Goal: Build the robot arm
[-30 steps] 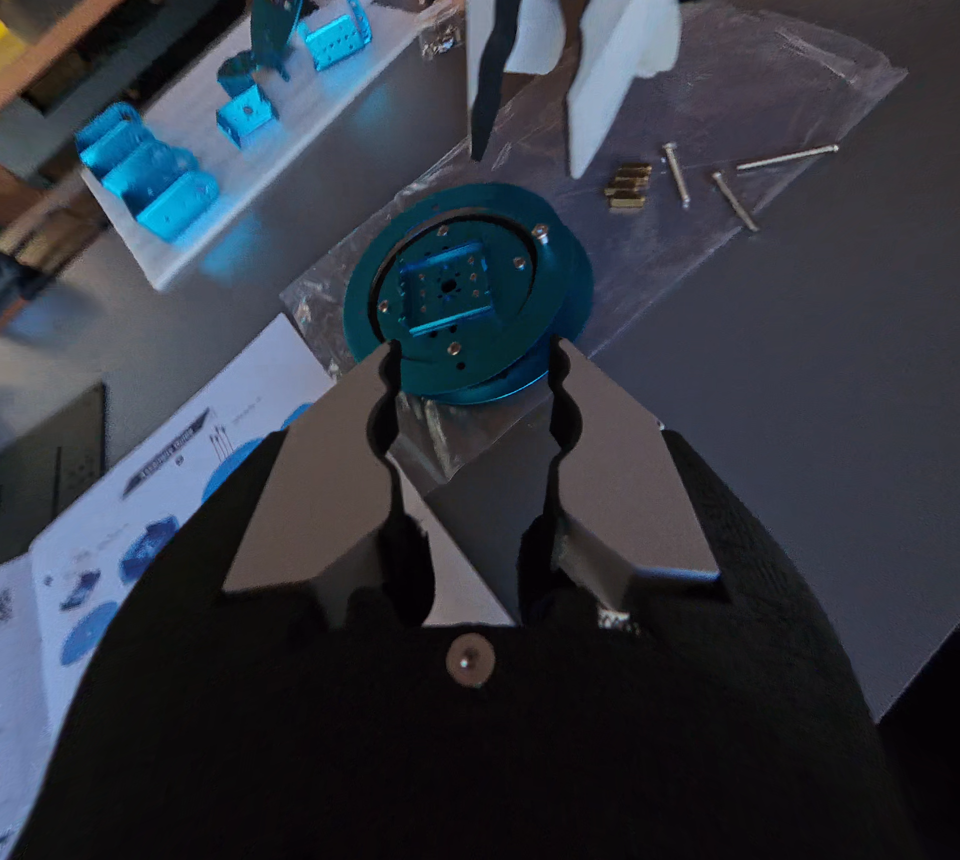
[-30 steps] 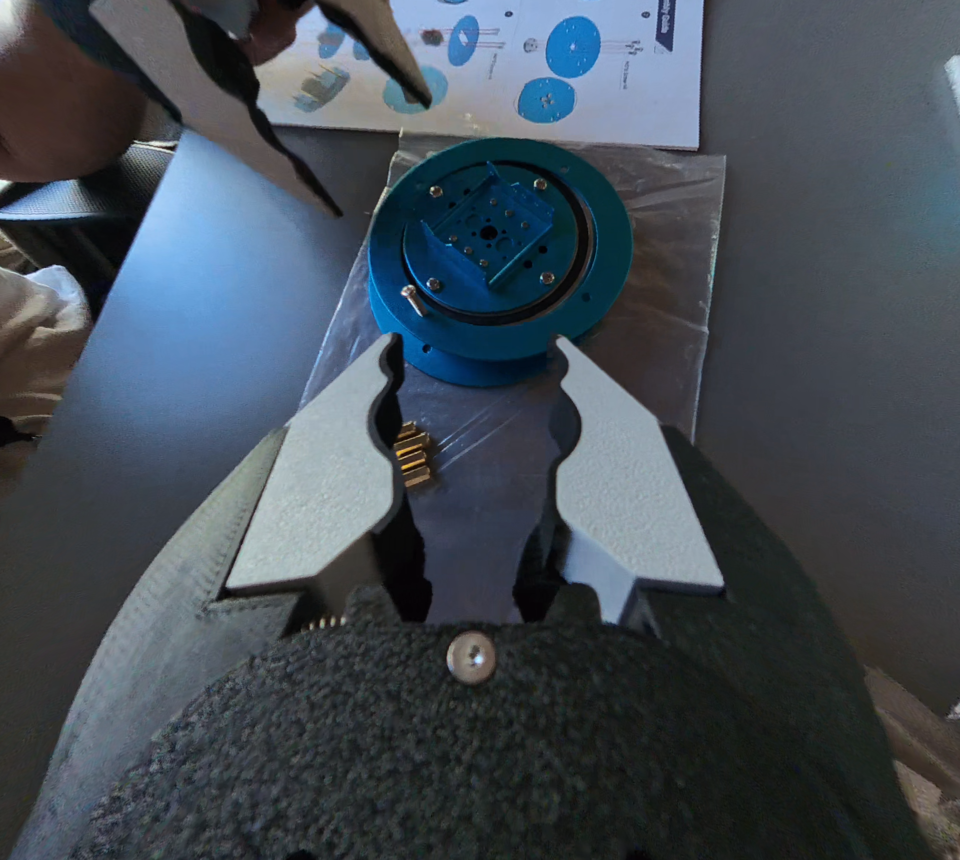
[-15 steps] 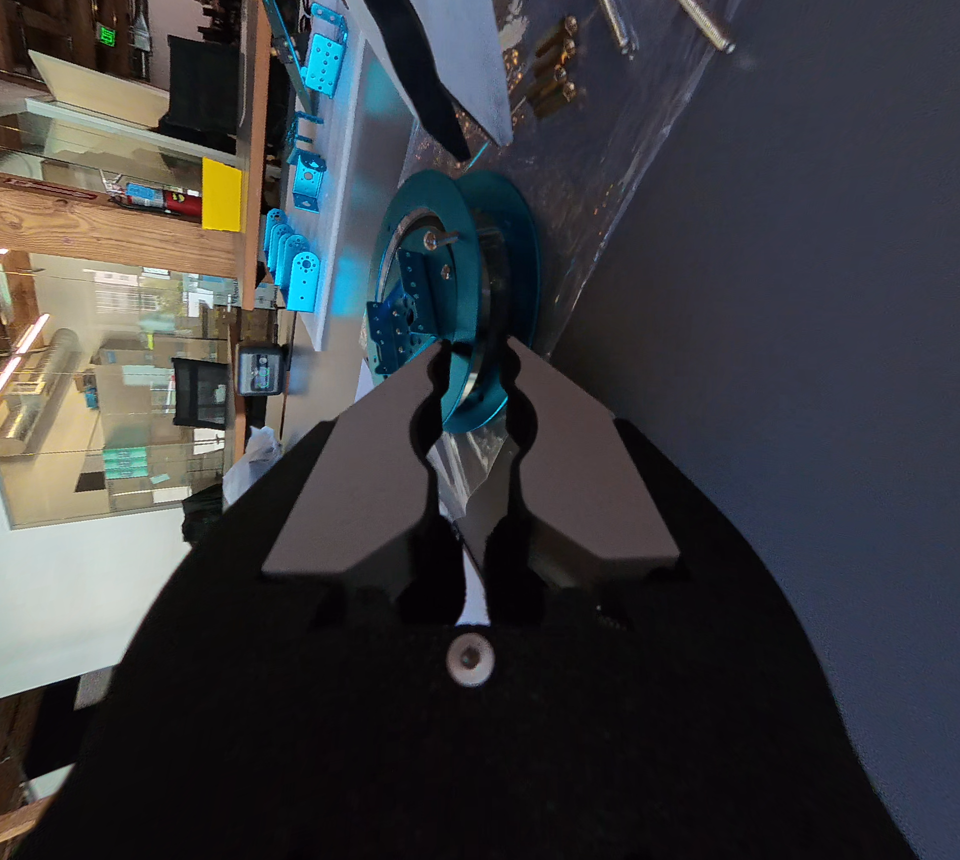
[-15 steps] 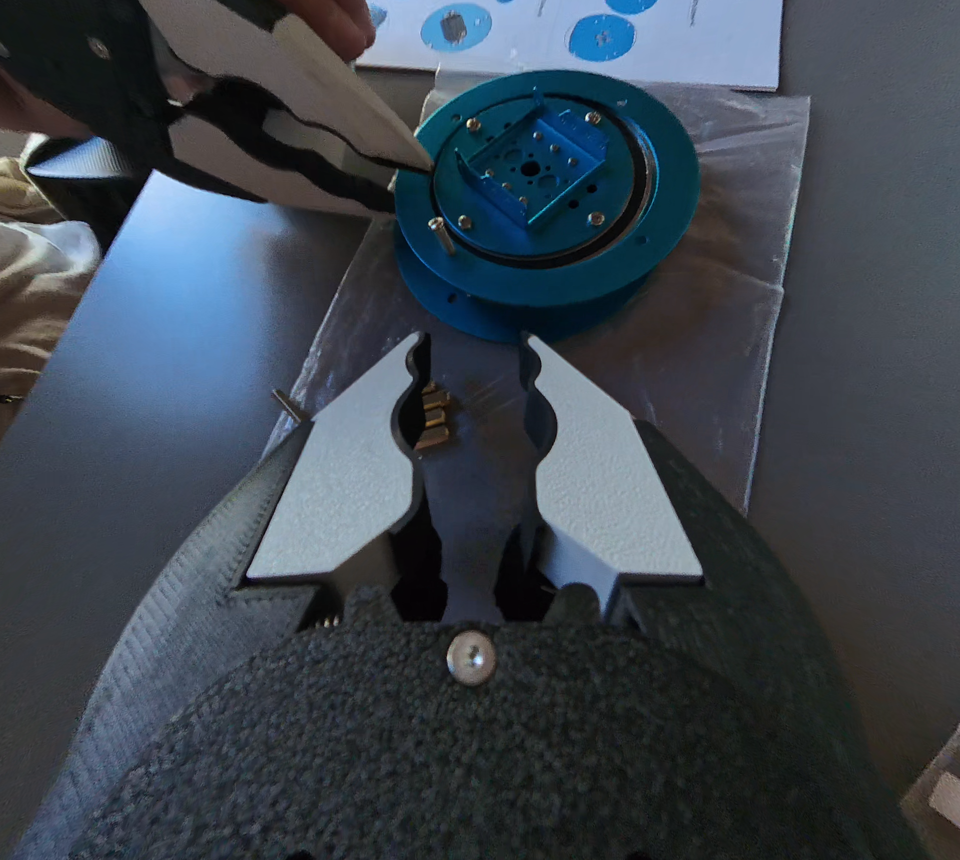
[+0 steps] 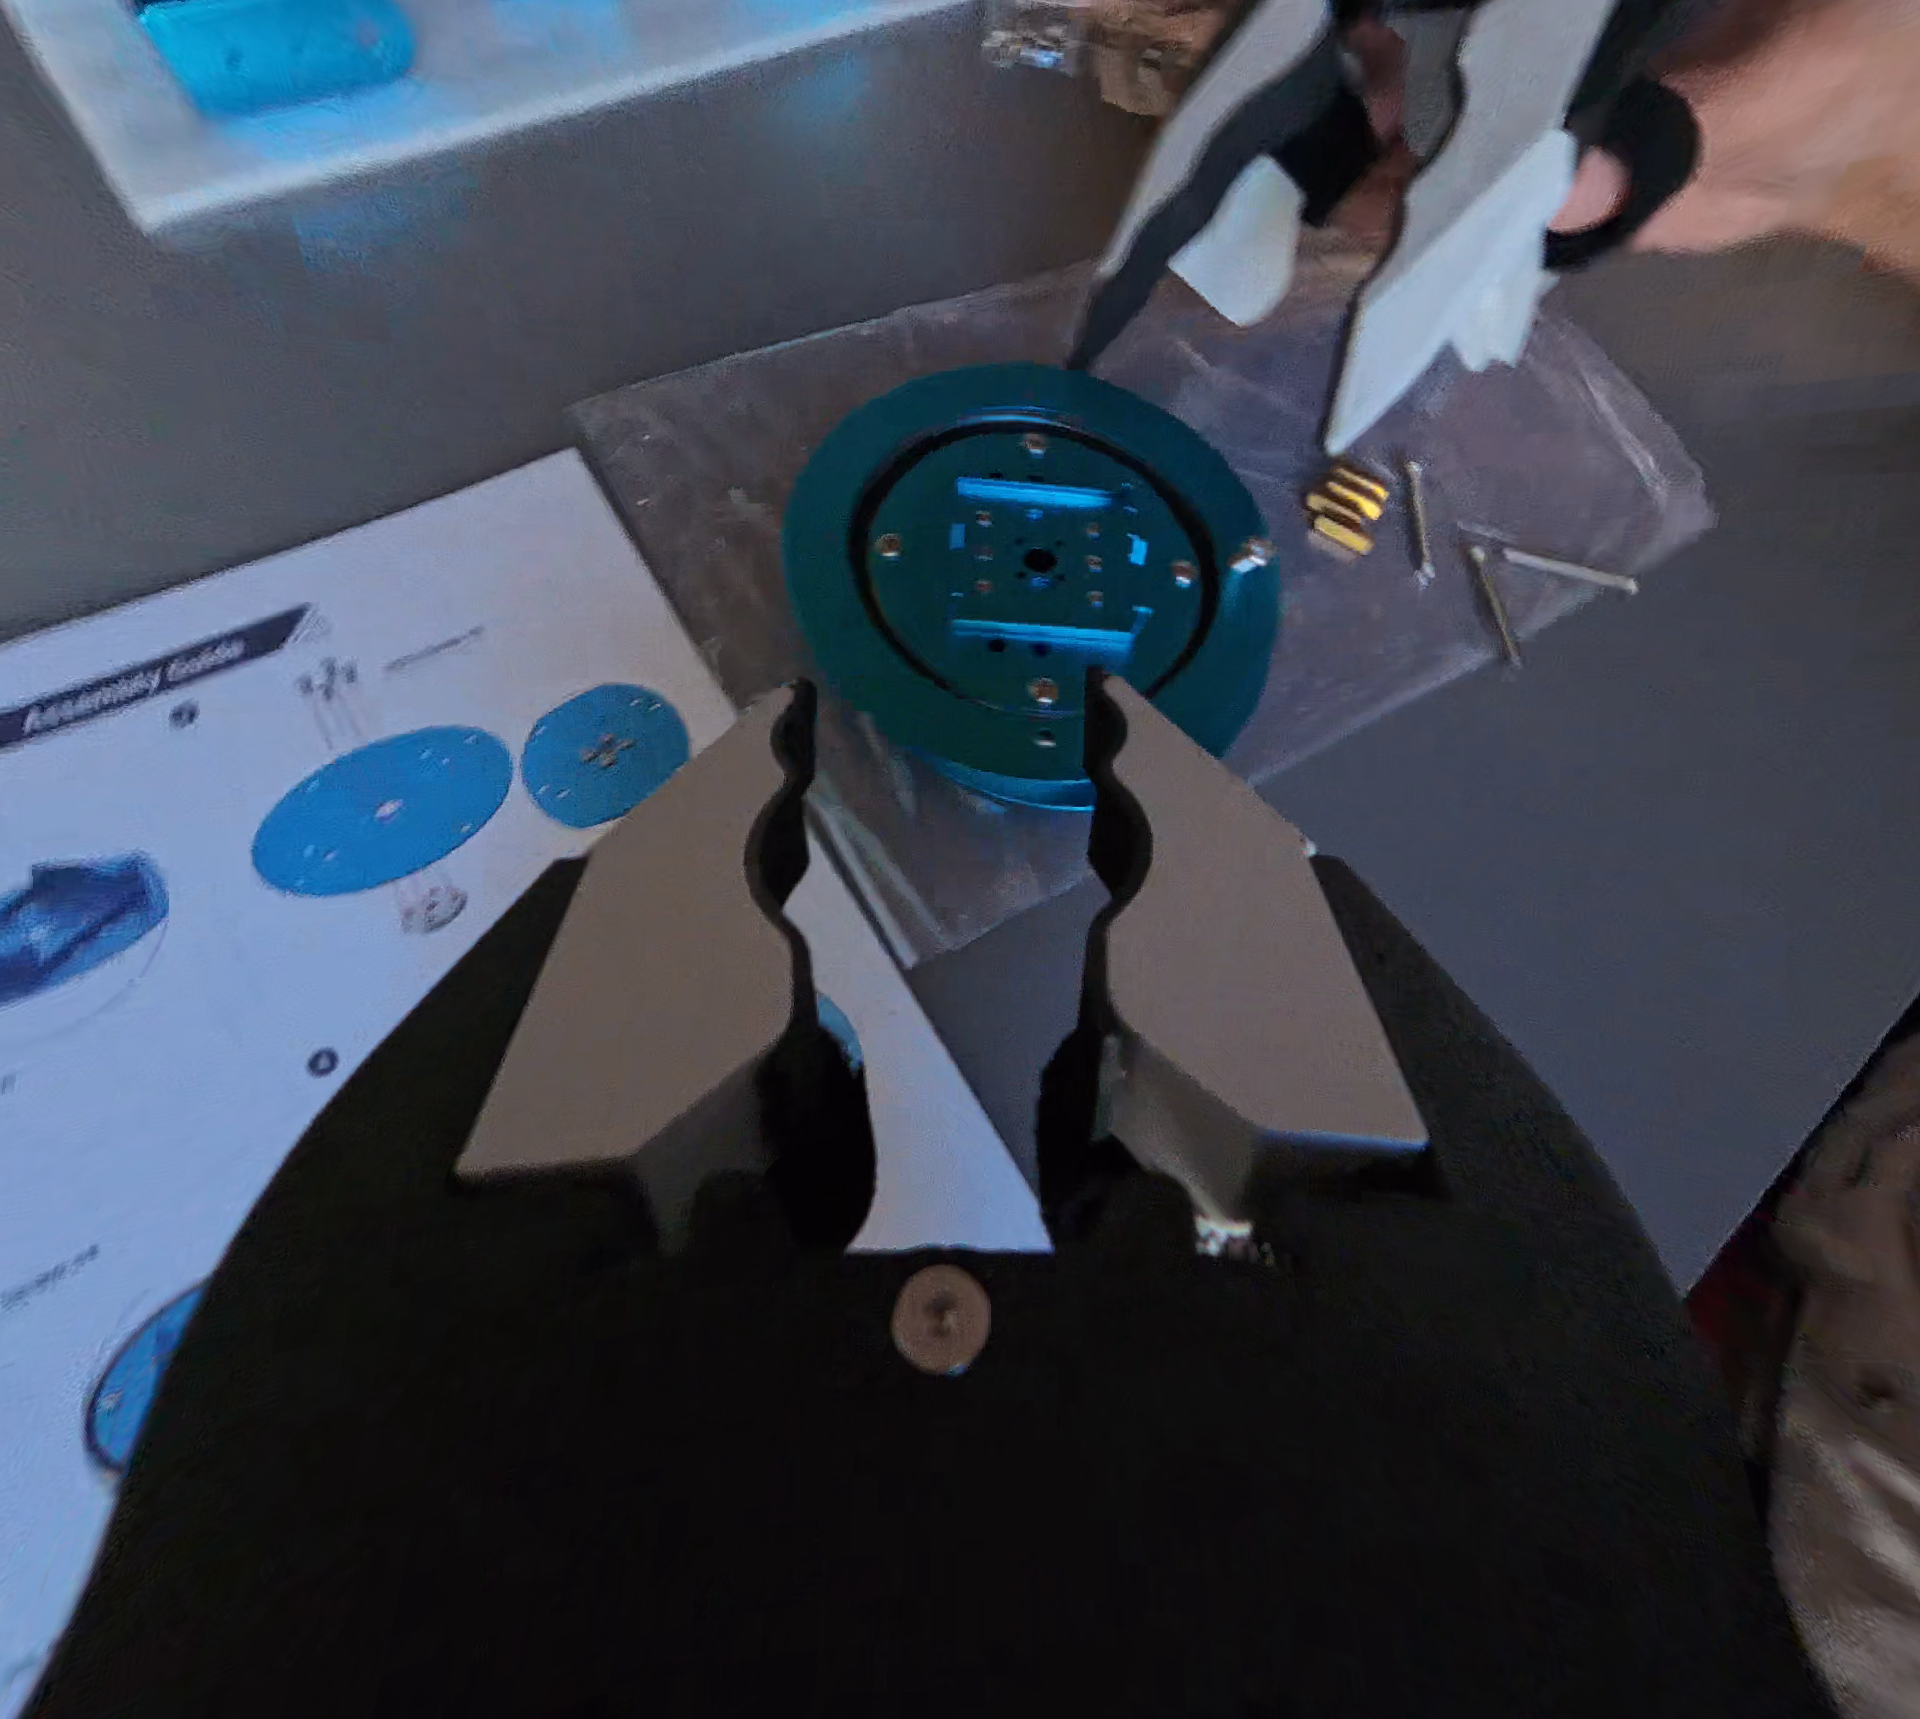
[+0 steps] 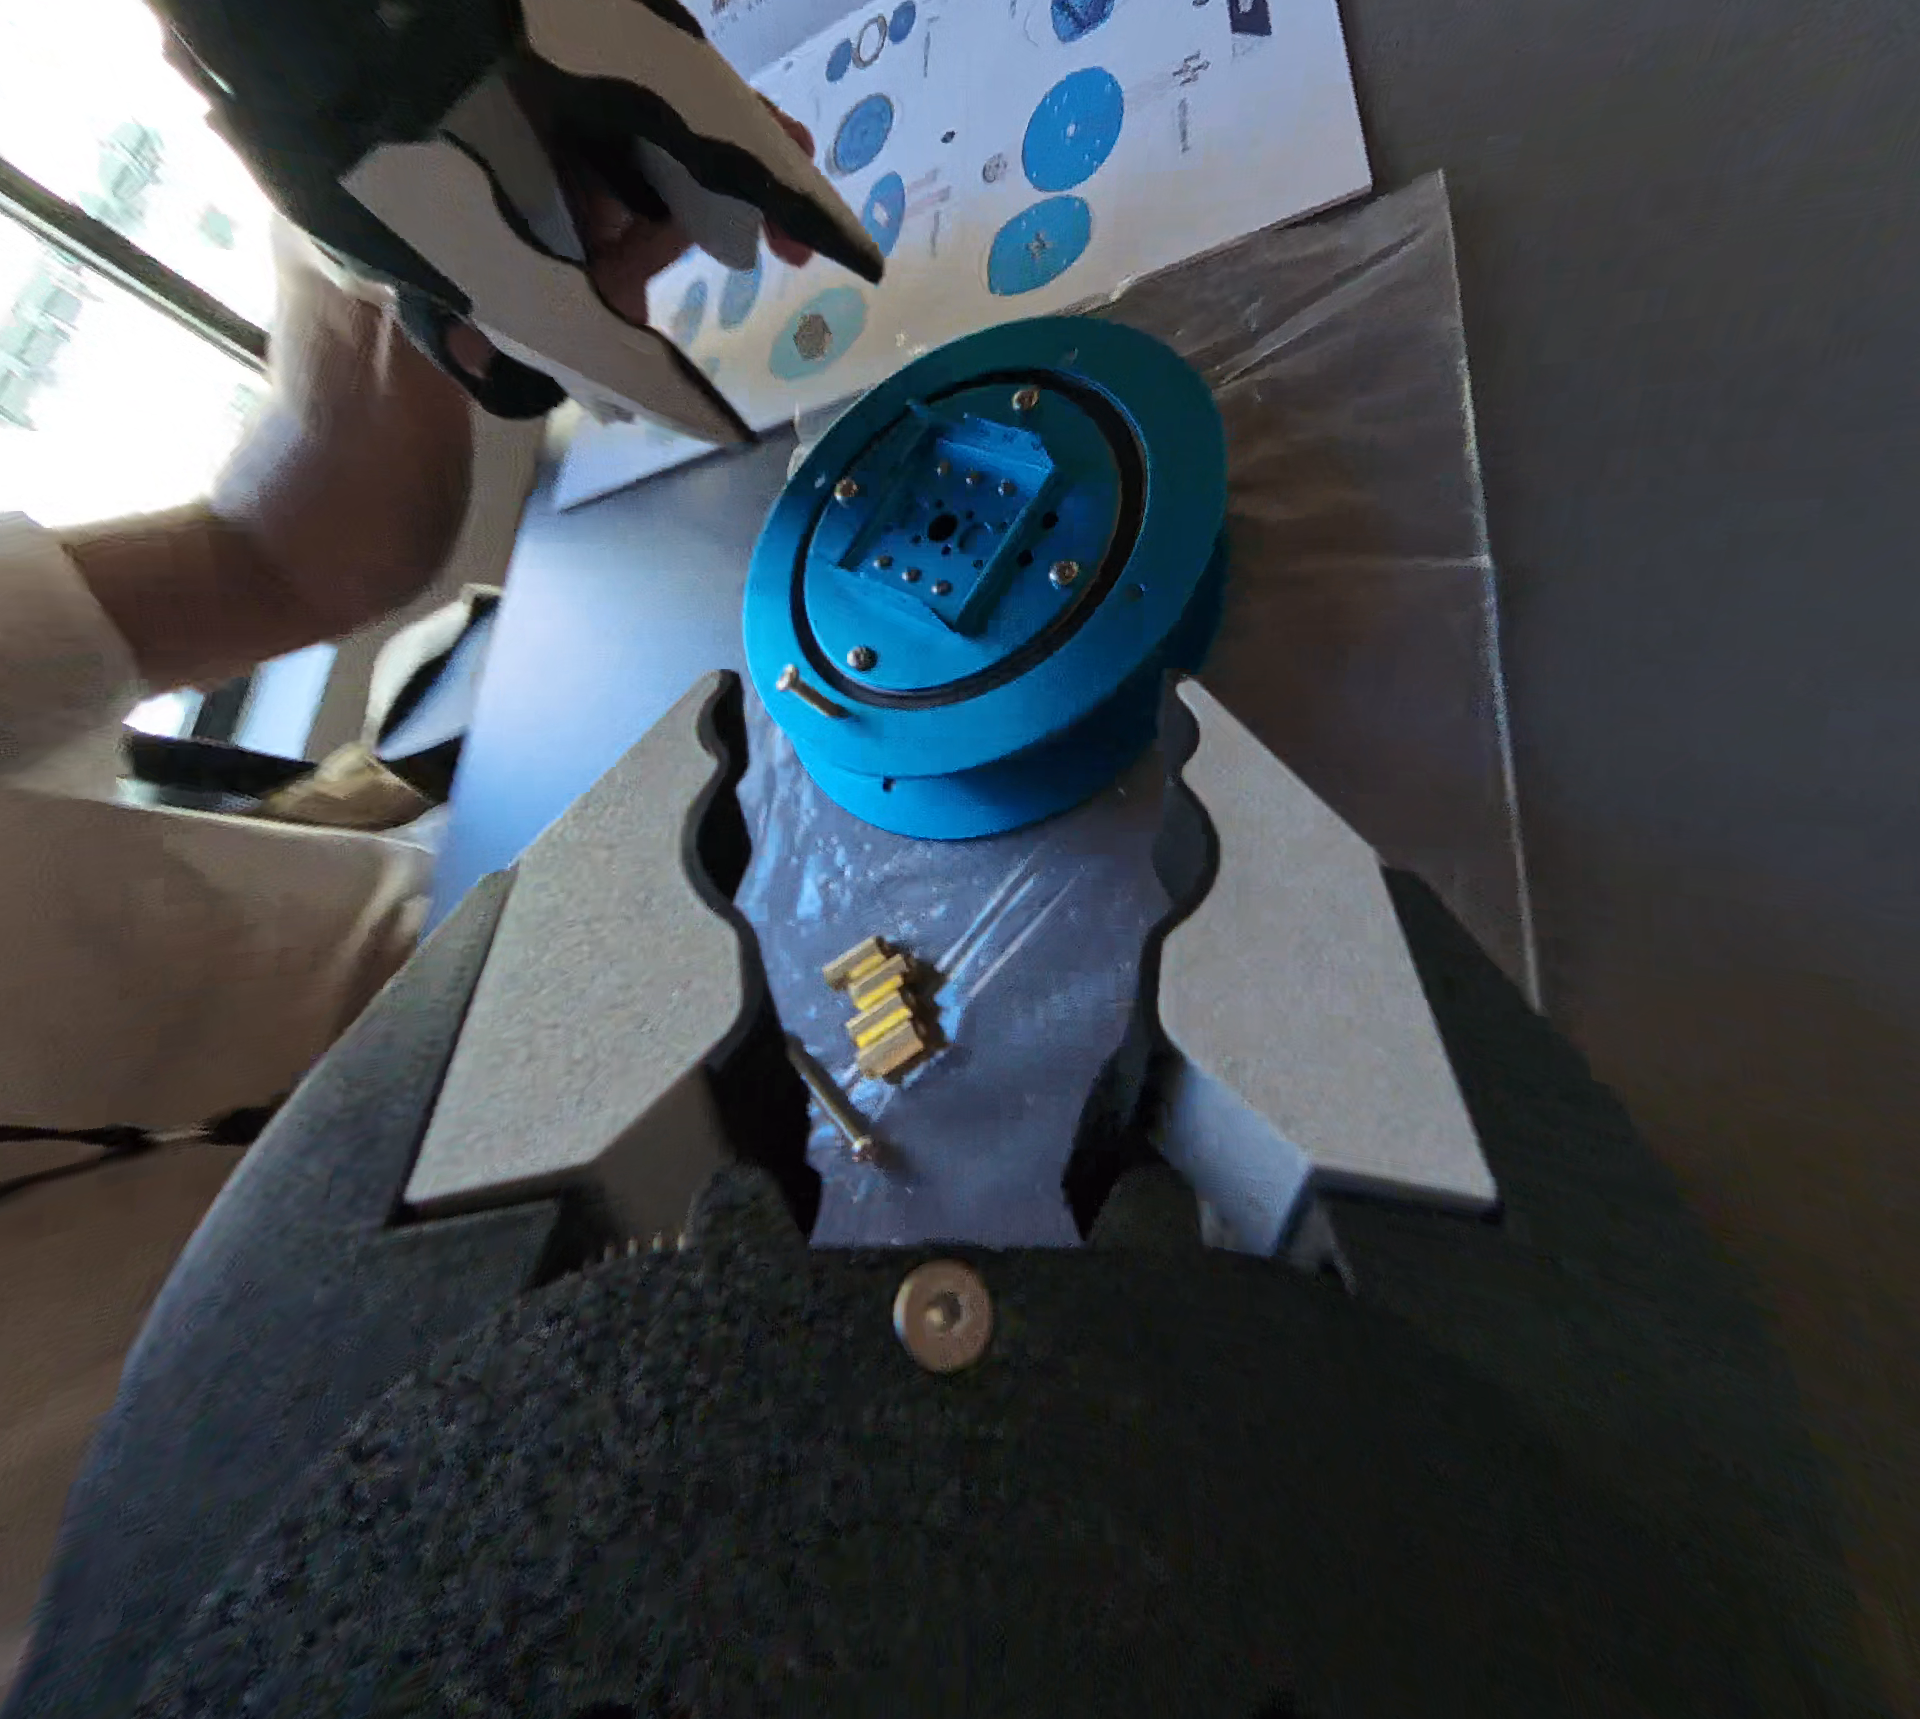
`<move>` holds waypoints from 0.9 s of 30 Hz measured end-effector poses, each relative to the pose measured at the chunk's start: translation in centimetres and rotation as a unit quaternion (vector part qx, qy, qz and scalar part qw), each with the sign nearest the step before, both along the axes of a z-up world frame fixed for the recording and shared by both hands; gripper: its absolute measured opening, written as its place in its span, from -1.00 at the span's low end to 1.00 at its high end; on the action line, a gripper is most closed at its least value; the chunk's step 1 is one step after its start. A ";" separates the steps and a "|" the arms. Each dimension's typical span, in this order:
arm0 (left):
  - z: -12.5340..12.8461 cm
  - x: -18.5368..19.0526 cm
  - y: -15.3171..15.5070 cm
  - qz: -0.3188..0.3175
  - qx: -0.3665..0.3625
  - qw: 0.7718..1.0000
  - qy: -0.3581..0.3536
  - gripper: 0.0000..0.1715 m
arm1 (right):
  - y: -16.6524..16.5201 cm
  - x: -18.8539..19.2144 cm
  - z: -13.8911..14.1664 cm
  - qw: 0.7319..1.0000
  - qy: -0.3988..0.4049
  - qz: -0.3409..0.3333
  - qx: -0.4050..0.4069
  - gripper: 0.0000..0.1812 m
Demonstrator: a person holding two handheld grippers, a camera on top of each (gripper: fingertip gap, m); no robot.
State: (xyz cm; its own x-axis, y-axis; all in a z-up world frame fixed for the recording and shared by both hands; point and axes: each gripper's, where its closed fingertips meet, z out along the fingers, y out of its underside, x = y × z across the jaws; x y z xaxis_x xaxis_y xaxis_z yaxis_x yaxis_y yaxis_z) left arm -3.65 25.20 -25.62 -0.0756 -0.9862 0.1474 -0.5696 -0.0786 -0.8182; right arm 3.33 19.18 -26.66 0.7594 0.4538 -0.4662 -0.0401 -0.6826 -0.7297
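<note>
A blue round metal assembly with a square bracket in its middle lies on a clear plastic bag; it also shows in the right wrist view. A loose screw sticks out of its rim. My left gripper is open and empty, just short of the assembly; in the right wrist view it hovers above and beside the assembly. My right gripper is wide open and empty, with brass standoffs and a screw on the bag between its fingers.
A printed instruction sheet lies on the grey table beside the bag. A white tray with several blue brackets stands at the back. Long screws lie near the standoffs. A person's sleeve is at the left.
My left gripper, half a second ago turned on its side and narrowed about the assembly's rim, has turned level, opened and drawn back. My right gripper has opened wider and tilted.
</note>
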 end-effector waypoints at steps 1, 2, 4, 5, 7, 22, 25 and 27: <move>0.0 0.1 0.6 0.014 -0.035 0.999 0.005 -0.40 | 0.3 0.1 0.0 0.999 0.030 -0.013 -0.028 -0.25; 0.1 0.2 0.5 0.014 -0.075 0.997 0.008 -0.40 | 0.6 0.2 0.0 0.996 0.059 -0.023 -0.055 -0.32; -0.3 0.4 0.7 0.032 -0.131 0.991 0.025 -0.41 | 0.8 0.3 -0.5 0.988 0.107 -0.036 -0.107 -0.36; -0.5 0.5 0.5 0.030 -0.152 0.987 0.031 -0.41 | 0.7 0.2 -0.9 0.983 0.123 -0.037 -0.135 -0.41; -1.3 0.6 0.3 0.033 -0.172 0.983 0.048 -0.41 | 0.9 0.0 -0.8 0.972 0.167 -0.038 -0.159 -0.45; -2.6 1.4 -0.4 0.014 -0.199 0.977 0.078 -0.79 | 1.6 -0.6 -1.7 0.948 0.220 -0.025 -0.230 -0.73; -2.6 1.6 -0.3 0.019 -0.217 0.973 0.071 -0.80 | 1.6 -1.2 -1.5 0.949 0.222 -0.026 -0.224 -0.78; -2.4 1.7 -0.3 0.020 -0.219 0.973 0.063 -0.81 | 1.3 -1.5 -0.8 0.950 0.226 -0.019 -0.214 -0.81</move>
State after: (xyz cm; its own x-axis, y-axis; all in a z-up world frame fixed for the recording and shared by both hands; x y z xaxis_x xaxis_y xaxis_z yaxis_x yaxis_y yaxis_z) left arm -1.95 24.89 -28.06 0.0081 -0.8280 0.5606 -0.6520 -0.4294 -0.6249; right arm 1.79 20.48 -27.48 0.4501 0.1264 -0.8840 -0.3134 -0.9046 -0.2889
